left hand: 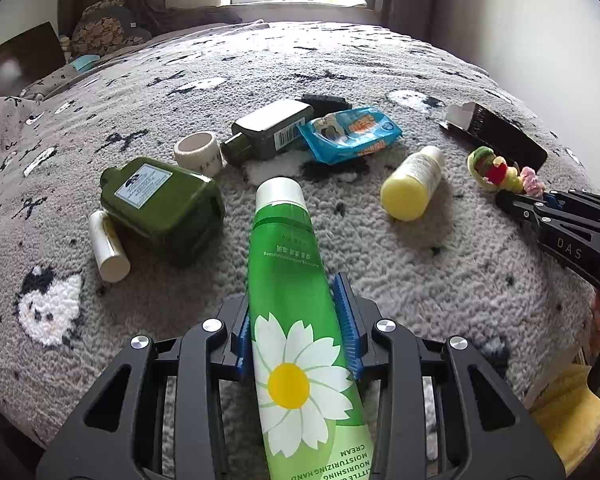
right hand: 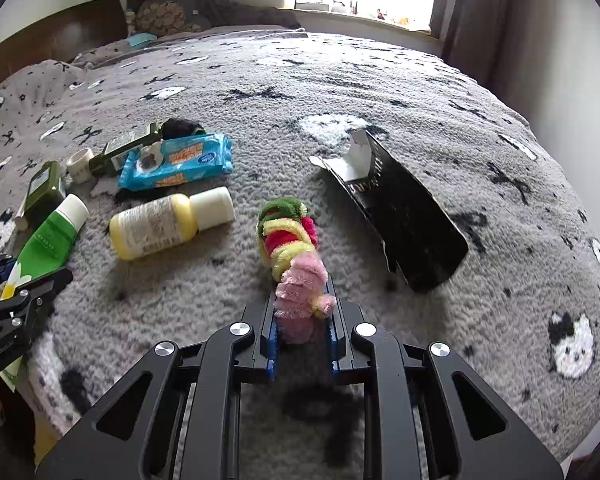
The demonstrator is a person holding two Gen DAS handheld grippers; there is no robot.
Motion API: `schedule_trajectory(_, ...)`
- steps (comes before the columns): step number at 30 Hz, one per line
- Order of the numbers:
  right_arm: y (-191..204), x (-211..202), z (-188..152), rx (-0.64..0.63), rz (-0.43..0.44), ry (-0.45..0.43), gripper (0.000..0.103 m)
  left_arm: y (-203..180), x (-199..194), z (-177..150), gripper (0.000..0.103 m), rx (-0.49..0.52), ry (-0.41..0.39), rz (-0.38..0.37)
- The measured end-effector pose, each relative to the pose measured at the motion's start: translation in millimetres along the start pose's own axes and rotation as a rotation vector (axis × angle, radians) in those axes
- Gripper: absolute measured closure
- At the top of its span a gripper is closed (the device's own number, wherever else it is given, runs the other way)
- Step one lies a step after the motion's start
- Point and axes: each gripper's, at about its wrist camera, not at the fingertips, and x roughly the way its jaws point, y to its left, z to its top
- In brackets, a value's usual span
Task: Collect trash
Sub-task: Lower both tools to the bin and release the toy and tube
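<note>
Both your grippers angle down over the grey fleece blanket [left hand: 380, 80]. Left gripper [left hand: 298, 320] clamps the green hand cream tube [left hand: 284, 264], cap pointing away. Right gripper [right hand: 302, 320] pinches the pink end of a fuzzy scrunchie bundle [right hand: 288, 240]. Only the right view shows the open black carton [right hand: 412, 220] whole. Window behind the bed.

We cannot read the green bottle's [left hand: 162, 206] label. The tube's [left hand: 296, 320] tail runs off the bottom edge, and the left gripper [right hand: 10, 304] hides its daisy end.
</note>
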Motion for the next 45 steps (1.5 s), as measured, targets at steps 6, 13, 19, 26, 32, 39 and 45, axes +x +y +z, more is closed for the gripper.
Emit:
schedule_trajectory(6,0,-30,-34,0.011,0.001,-0.002,0.084,-5,-23,-24,0.071,0.022,-0.014,-0.01)
schedule_trajectory(13,7,-72,-59,0.013,0.024,-0.047,0.084,-9,-51,-46,0.094,0.027,-0.033,-0.035)
schedule_trajectory(19,18,-110,-79,-0.012,0.063,-0.094,0.084,-13,-78,-63,0.095,0.048,-0.051,-0.023)
schedule_trajectory(26,24,-136,-106,-0.017,0.113,-0.097,0.084,-20,-113,-84,0.095,0.081,-0.086,-0.045)
schedule_trajectory(32,32,-141,-137,-0.051,0.131,-0.034,0.084,-30,-137,-109,0.095,0.124,-0.096,-0.07)
schedule_trajectory(39,32,-116,-182,-0.028,0.166,0.1,0.084,-48,-115,-154,0.095,0.172,0.033,-0.131)
schedule_trajectory(45,31,-79,-214,0.033,0.149,0.216,0.084,-57,-71,-187,0.095,0.176,0.166,-0.172)
